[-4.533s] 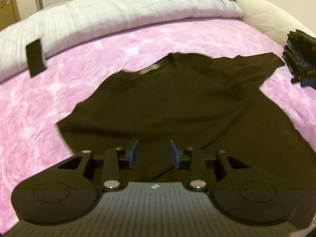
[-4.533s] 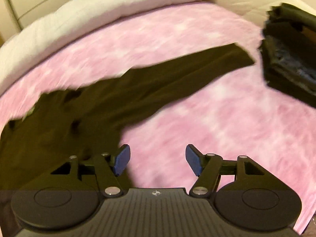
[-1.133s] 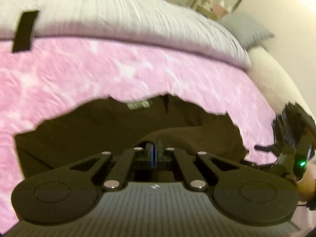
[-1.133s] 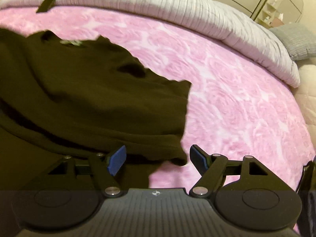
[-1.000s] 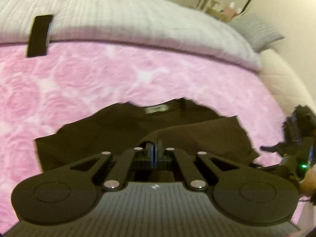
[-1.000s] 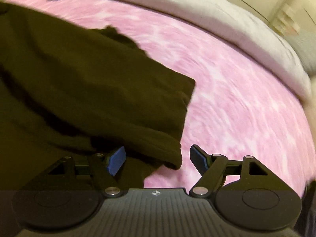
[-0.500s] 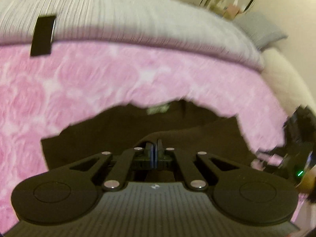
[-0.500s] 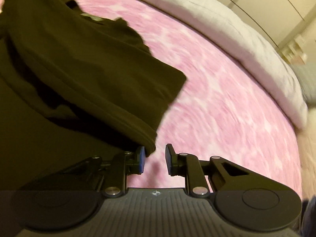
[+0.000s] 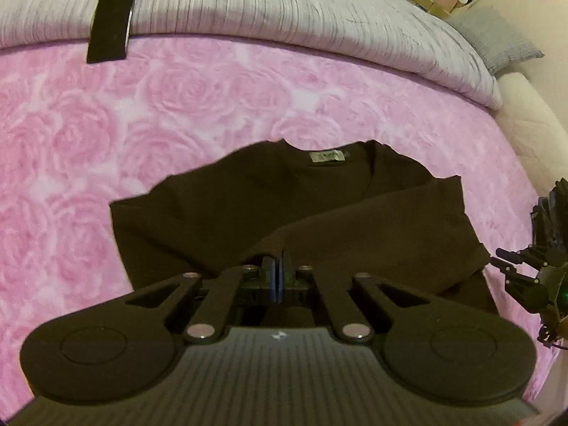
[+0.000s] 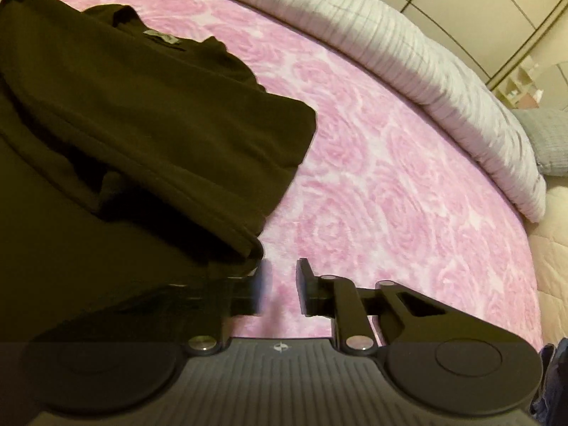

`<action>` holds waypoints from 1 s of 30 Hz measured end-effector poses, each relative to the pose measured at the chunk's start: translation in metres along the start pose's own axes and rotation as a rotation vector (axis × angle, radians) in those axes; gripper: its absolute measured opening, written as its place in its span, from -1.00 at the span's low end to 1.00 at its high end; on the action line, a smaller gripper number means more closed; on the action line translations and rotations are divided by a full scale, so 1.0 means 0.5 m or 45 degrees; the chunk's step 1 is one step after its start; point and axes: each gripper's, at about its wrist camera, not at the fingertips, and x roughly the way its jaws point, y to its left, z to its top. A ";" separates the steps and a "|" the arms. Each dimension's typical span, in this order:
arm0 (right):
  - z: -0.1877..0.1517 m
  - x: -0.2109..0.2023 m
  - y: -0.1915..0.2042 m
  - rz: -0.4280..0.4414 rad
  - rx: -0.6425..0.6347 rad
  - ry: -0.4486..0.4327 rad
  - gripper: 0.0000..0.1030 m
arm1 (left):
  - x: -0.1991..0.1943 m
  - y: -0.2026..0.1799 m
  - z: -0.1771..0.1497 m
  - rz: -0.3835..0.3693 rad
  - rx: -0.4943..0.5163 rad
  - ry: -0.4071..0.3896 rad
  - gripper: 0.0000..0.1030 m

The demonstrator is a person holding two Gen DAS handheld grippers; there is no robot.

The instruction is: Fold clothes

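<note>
A dark brown shirt (image 9: 284,206) lies on the pink rose blanket (image 9: 142,106), its neck label (image 9: 326,157) facing up at the far side. One part is folded across the body. My left gripper (image 9: 277,275) is shut on a raised fold of the shirt near its front. In the right wrist view the shirt (image 10: 142,124) fills the left side, and its folded edge ends at the left finger (image 10: 261,284). My right gripper (image 10: 282,284) has a narrow gap between its pads, and only pink blanket shows through it. That gripper (image 9: 506,269) also shows at the right edge of the left wrist view.
A grey-white ribbed duvet (image 9: 284,7) runs along the far side, with a flat black object (image 9: 110,25) lying on it. A grey pillow (image 9: 497,42) sits at the far right. Dark clothes (image 9: 553,220) are piled at the right edge. Pink blanket (image 10: 408,195) spreads to the shirt's right.
The right jaws have narrowed from wide apart to a small gap beside the shirt's folded edge. The left gripper has stayed shut on the fabric, and its view has shifted a little.
</note>
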 end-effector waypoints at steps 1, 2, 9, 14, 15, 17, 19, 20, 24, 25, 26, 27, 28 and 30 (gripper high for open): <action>0.000 -0.003 0.000 0.001 0.002 -0.001 -0.64 | -0.004 -0.009 0.001 -0.008 0.008 -0.010 -1.00; 0.001 -0.002 -0.001 0.008 0.007 0.004 -0.64 | -0.008 -0.018 0.006 -0.019 0.019 -0.023 -1.00; 0.010 -0.007 0.001 0.045 0.019 0.010 -0.65 | -0.066 -0.100 0.079 -0.134 0.141 -0.167 -1.00; 0.017 -0.005 0.002 -0.015 0.029 0.006 -0.40 | -0.110 -0.150 0.135 -0.191 0.209 -0.270 -1.00; 0.018 -0.004 0.005 -0.032 0.013 0.002 0.01 | -0.117 -0.156 0.141 -0.202 0.212 -0.280 -1.00; 0.016 -0.005 0.004 -0.027 0.005 -0.018 -0.05 | -0.127 -0.164 0.147 -0.215 0.216 -0.294 -1.00; 0.016 0.009 -0.007 0.077 0.069 0.056 -1.00 | -0.134 -0.169 0.149 -0.219 0.223 -0.301 -1.00; 0.014 0.015 -0.007 0.075 0.069 0.075 -1.00 | -0.138 -0.171 0.148 -0.217 0.224 -0.304 -1.00; 0.018 0.018 0.002 0.000 0.022 0.054 -0.56 | -0.145 -0.159 0.141 -0.209 0.198 -0.304 -1.00; 0.020 0.019 0.006 -0.014 0.007 0.048 0.18 | -0.147 -0.155 0.140 -0.210 0.188 -0.305 -1.00; 0.020 0.018 0.011 0.007 -0.010 0.032 0.44 | -0.150 -0.152 0.139 -0.216 0.177 -0.308 -1.00; 0.020 0.018 0.016 0.030 -0.028 0.015 0.54 | -0.154 -0.152 0.140 -0.223 0.168 -0.312 -1.00; 0.021 0.021 0.026 0.037 -0.079 0.007 0.50 | -0.158 -0.151 0.141 -0.233 0.164 -0.317 -1.00; 0.025 0.026 0.042 0.055 -0.147 -0.020 0.46 | -0.171 -0.154 0.143 -0.261 0.162 -0.337 -1.00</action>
